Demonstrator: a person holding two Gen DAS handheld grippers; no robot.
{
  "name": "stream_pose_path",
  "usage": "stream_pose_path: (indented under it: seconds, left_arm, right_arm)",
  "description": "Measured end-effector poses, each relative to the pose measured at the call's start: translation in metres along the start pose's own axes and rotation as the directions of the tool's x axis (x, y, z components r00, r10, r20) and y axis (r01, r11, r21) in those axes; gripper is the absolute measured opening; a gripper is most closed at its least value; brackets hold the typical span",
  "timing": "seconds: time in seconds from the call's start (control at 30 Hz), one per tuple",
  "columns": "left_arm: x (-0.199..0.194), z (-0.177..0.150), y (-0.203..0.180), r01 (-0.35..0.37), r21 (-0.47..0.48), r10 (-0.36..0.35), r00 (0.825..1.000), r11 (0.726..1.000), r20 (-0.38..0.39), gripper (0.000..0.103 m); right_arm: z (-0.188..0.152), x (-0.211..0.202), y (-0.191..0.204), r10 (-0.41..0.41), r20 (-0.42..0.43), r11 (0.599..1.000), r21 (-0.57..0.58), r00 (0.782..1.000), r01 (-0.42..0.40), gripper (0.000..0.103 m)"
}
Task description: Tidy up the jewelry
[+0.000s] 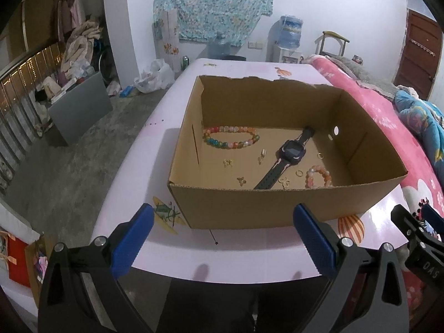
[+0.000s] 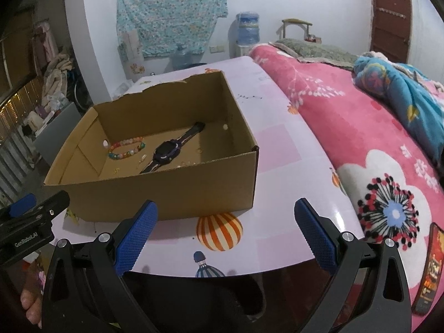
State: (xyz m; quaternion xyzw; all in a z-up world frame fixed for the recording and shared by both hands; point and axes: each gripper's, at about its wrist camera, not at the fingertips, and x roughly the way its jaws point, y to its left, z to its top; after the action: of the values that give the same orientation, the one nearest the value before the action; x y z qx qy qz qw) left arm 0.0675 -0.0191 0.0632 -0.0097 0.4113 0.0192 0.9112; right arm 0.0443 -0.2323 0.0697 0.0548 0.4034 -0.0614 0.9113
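Left wrist: left tongs (image 1: 223, 230) wide open, empty, at near table (image 1: 244, 252) edge. Cardboard box (image 1: 263, 205) ahead holds beaded bracelet (image 1: 231, 137) far-left, watch (image 1: 288, 156) mid, small bracelet (image 1: 318, 176) near-right.

Right wrist: right tongs (image 2: 226, 227) wide open, empty. Box (image 2: 172, 197) sits left; pink blanket (image 2: 347, 127) right.

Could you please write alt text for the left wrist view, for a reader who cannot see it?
An open cardboard box on a pink table holds a dark smartwatch, two beaded bracelets and small gold pieces. The open left gripper hovers empty before it.
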Motion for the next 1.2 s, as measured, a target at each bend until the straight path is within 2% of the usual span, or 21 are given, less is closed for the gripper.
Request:
stream_pose_path:
  seconds: [0.17, 1.2]
  left_arm:
    - [0.002, 0.0, -0.001, -0.017, 0.011, 0.017, 1.0, 1.0, -0.006, 0.098]
    - [0.01, -0.006, 0.017, -0.015, -0.018, 0.014, 0.999, 1.0, -0.05, 0.098]
  right_arm:
    - [0.0, 0.001, 0.0, 0.001, -0.006, 1.0, 0.001, 1.0, -0.001, 0.095]
    - [0.003, -0.003, 0.023, 0.034, 0.0, 0.999, -0.027, 0.999, -0.033, 0.095]
